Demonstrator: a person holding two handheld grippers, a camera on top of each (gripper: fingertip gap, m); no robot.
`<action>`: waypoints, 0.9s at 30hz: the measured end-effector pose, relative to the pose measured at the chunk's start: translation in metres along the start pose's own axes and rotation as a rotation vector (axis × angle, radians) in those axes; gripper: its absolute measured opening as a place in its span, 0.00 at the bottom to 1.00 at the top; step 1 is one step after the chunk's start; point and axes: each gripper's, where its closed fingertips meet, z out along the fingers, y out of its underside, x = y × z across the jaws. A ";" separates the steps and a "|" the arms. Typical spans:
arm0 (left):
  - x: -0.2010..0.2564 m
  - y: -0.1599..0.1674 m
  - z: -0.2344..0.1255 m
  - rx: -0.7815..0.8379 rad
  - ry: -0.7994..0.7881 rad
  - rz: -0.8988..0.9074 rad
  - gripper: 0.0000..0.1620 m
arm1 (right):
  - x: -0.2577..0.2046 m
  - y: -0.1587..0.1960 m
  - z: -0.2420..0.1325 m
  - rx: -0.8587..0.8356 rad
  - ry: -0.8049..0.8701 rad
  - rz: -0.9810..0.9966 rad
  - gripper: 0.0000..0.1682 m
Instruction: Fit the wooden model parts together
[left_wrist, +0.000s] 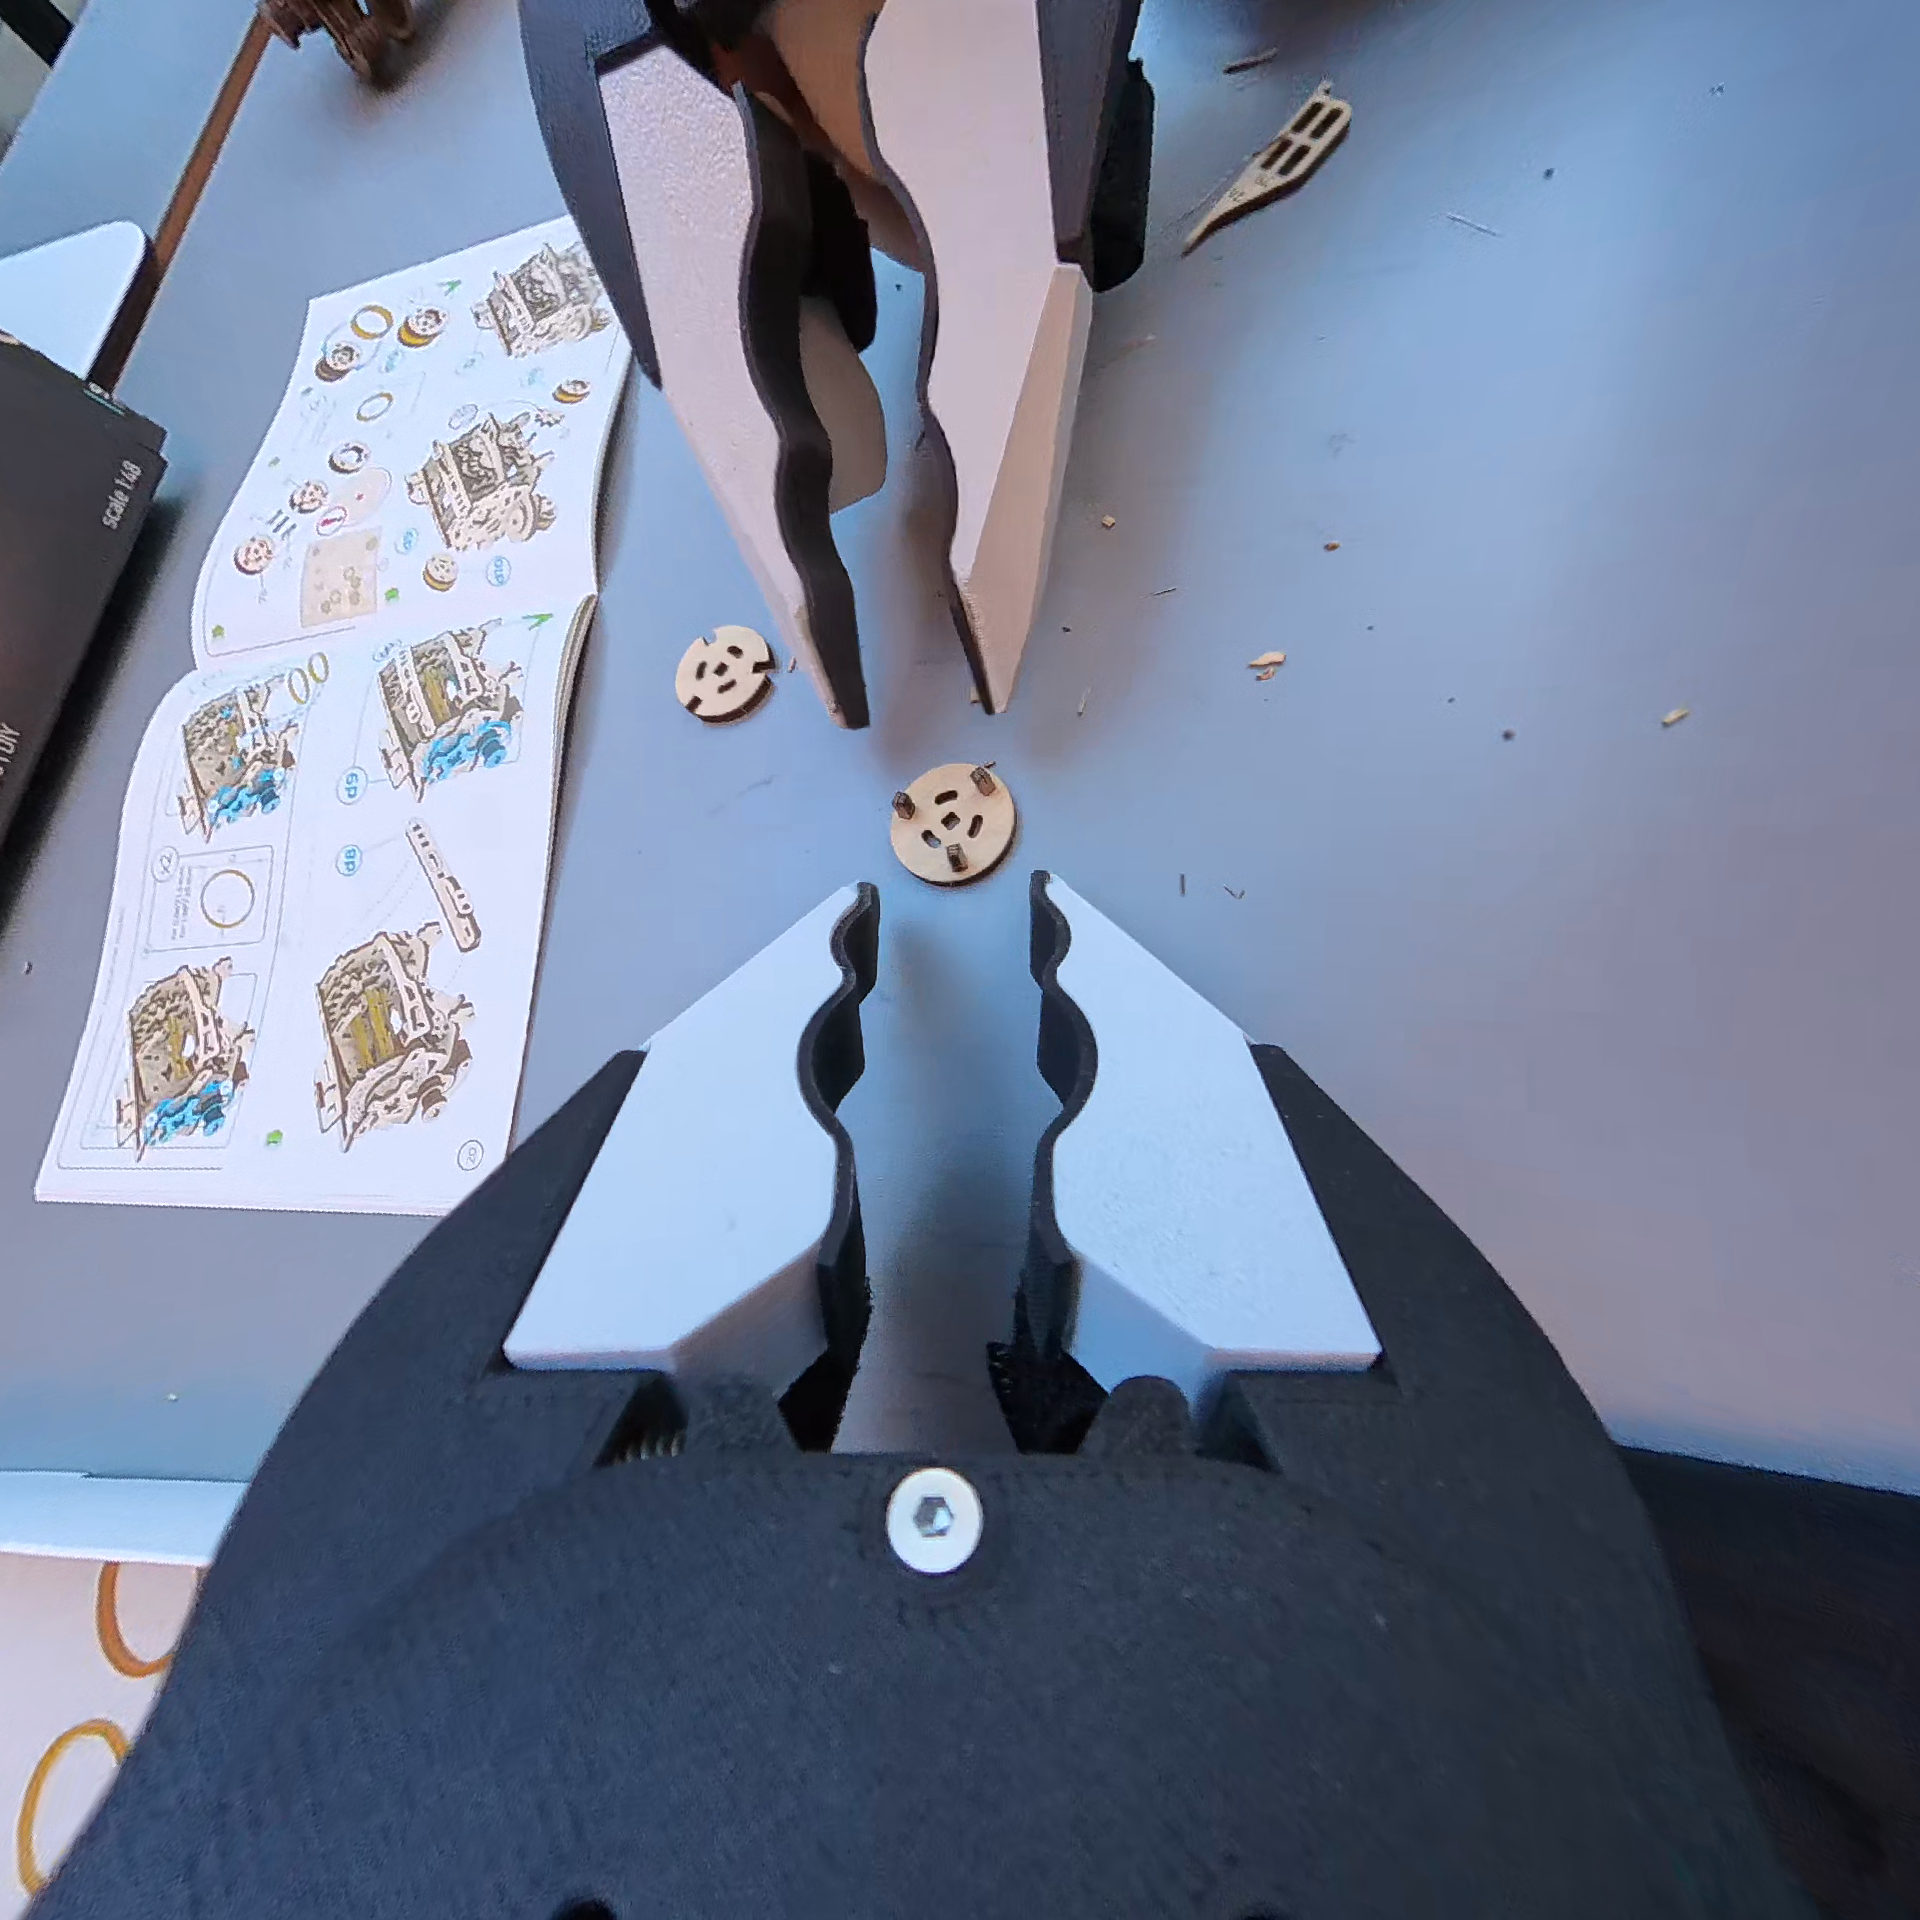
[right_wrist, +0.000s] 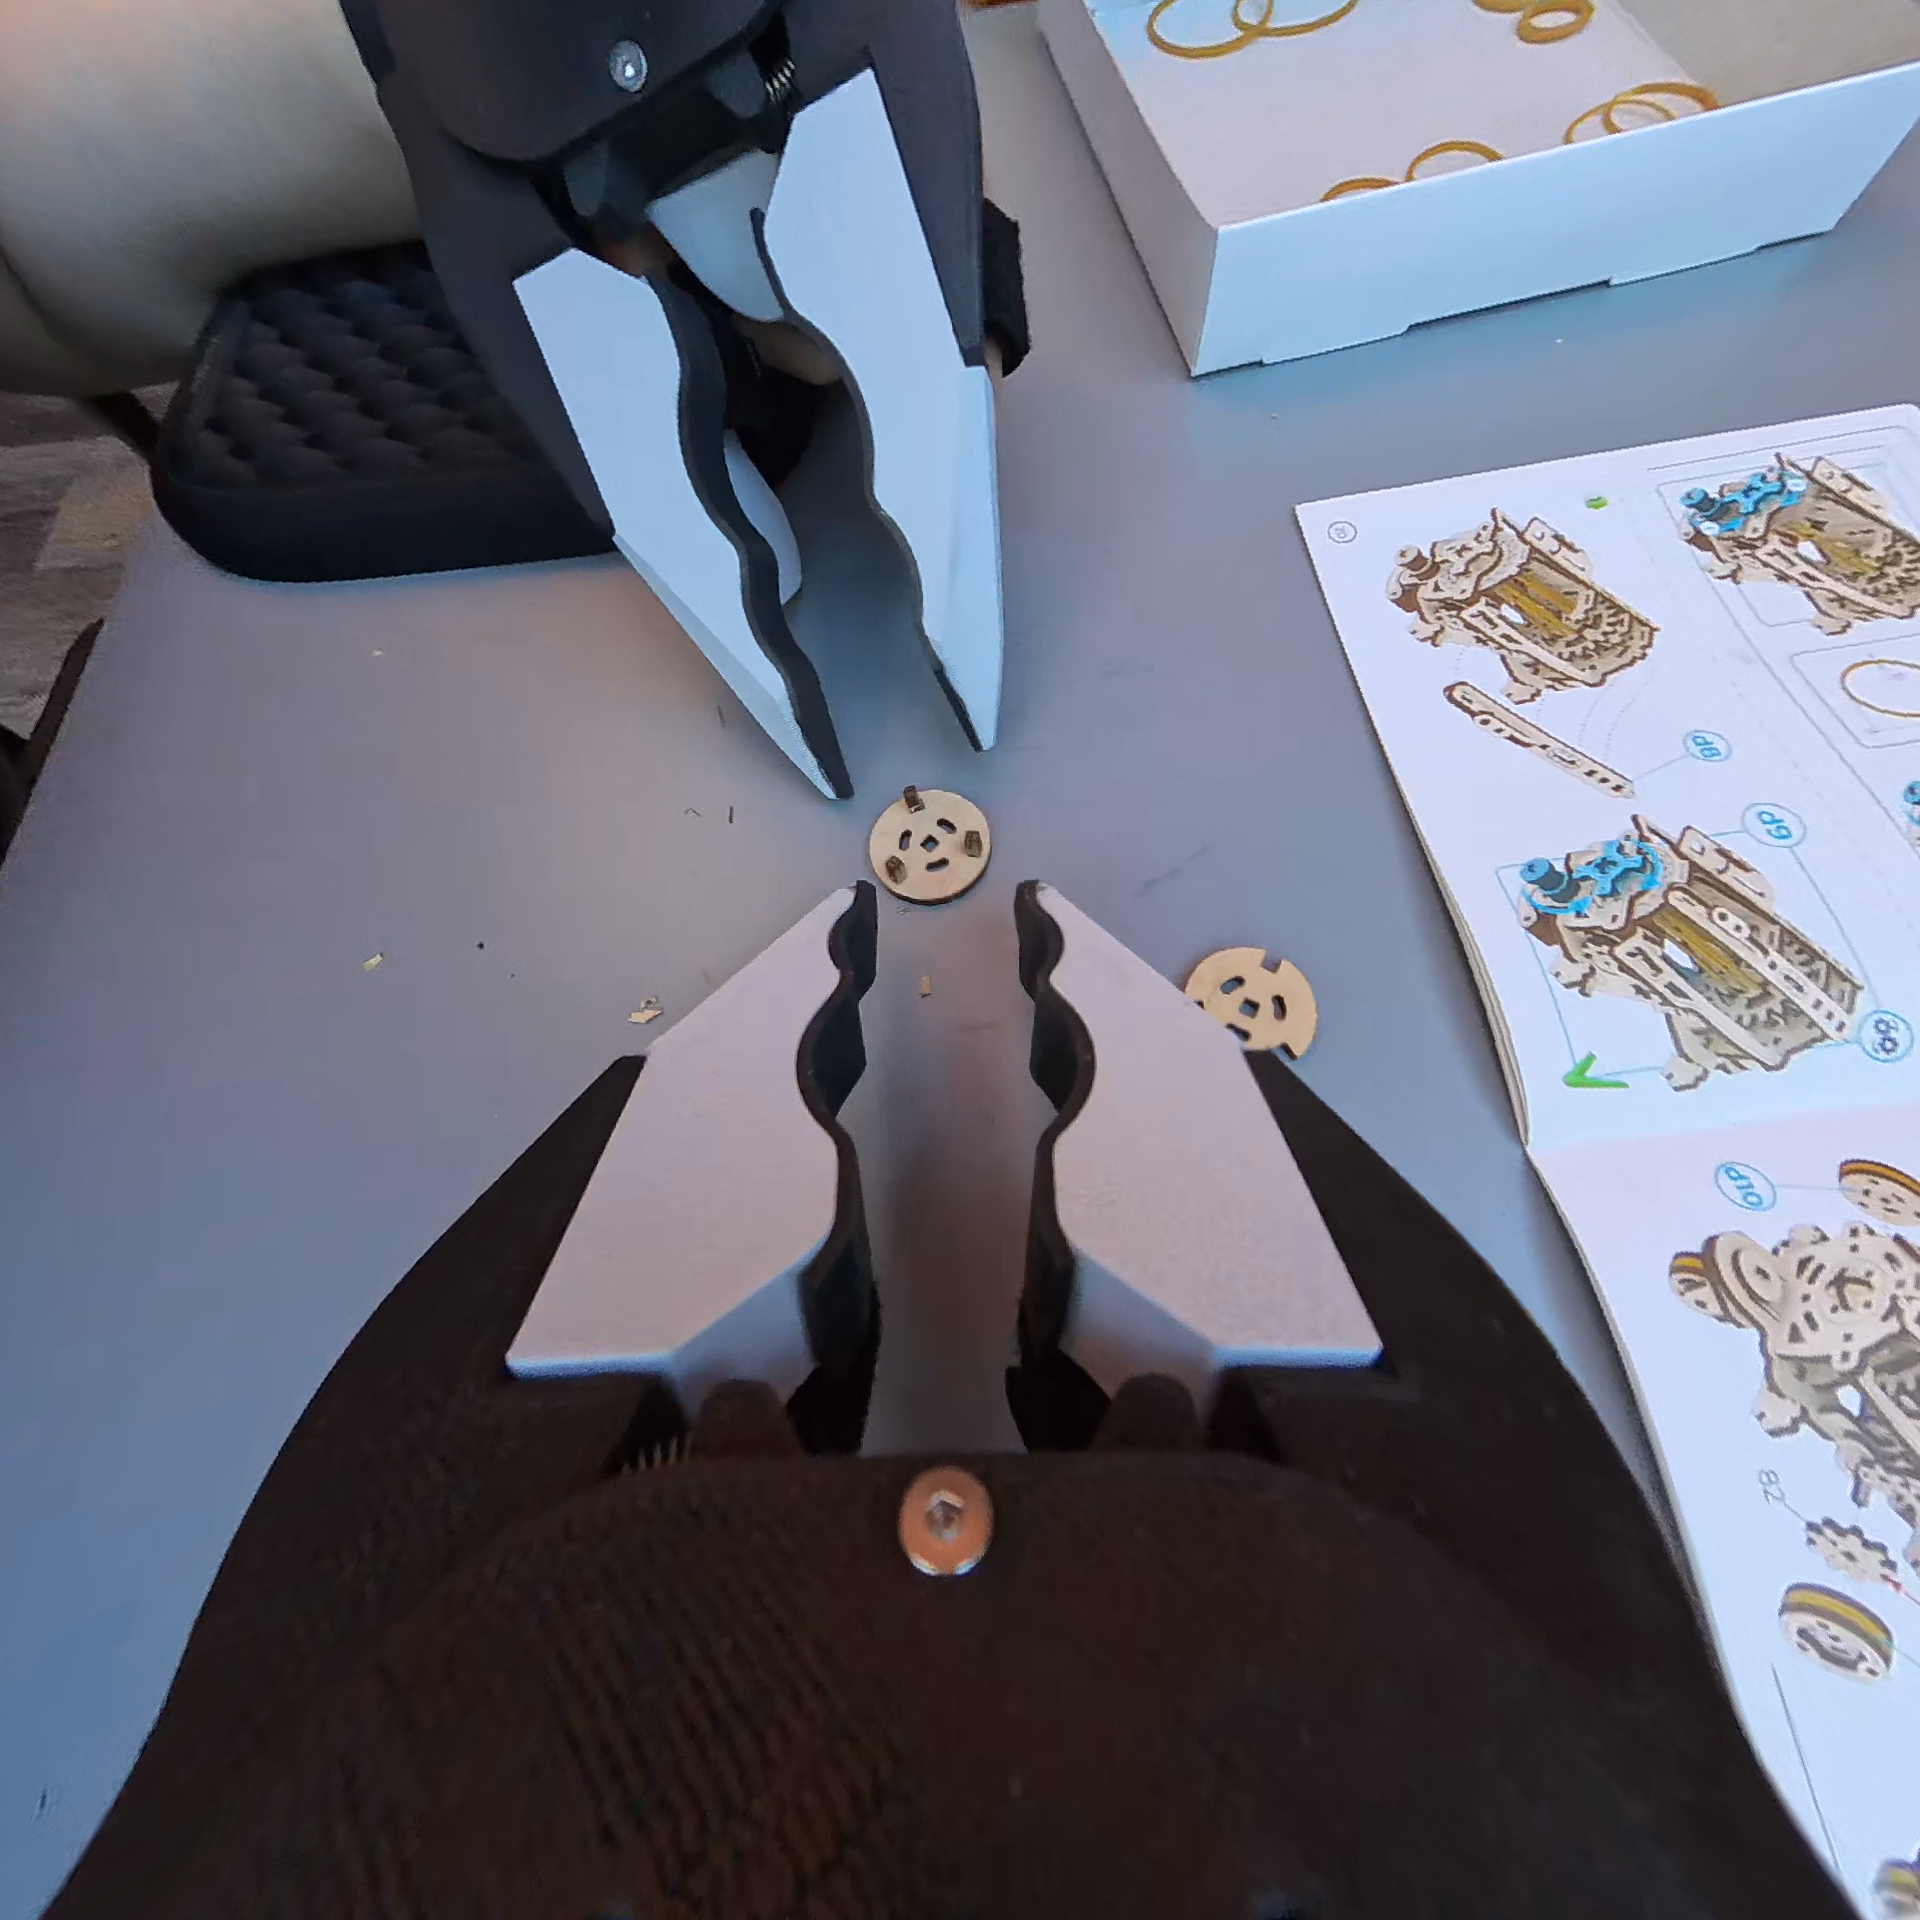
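A round wooden disc with three small pegs standing in it (left_wrist: 953, 824) lies flat on the grey table between both grippers; it also shows in the right wrist view (right_wrist: 929, 844). A second round disc with edge notches and no pegs (left_wrist: 724, 673) lies beside it, also in the right wrist view (right_wrist: 1252, 1000). My left gripper (left_wrist: 954, 885) is open and empty, its tips just short of the pegged disc. My right gripper (right_wrist: 943, 890) is open and empty, facing it from the other side. Each gripper shows in the other's view, the right (left_wrist: 914, 717) and the left (right_wrist: 909, 769).
An open instruction booklet (left_wrist: 343, 748) lies beside the discs, also in the right wrist view (right_wrist: 1683, 935). A white box with rubber bands (right_wrist: 1455, 177) stands behind it. A slotted wooden piece (left_wrist: 1283, 161), wood chips, a dark box (left_wrist: 62, 540) and a black cushion (right_wrist: 343, 426) lie around. Less than 4 cm separates the two grippers' tips.
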 end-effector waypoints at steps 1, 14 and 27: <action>0.000 0.000 0.000 0.000 0.001 -0.005 0.17 | 0.000 -0.002 0.000 0.004 -0.006 -0.007 0.15; 0.000 -0.001 0.002 0.019 0.030 -0.037 0.16 | 0.010 -0.020 -0.008 0.048 -0.159 -0.057 0.02; 0.001 -0.001 0.002 0.022 0.026 -0.025 0.16 | 0.008 -0.003 -0.025 0.026 -0.066 -0.249 0.10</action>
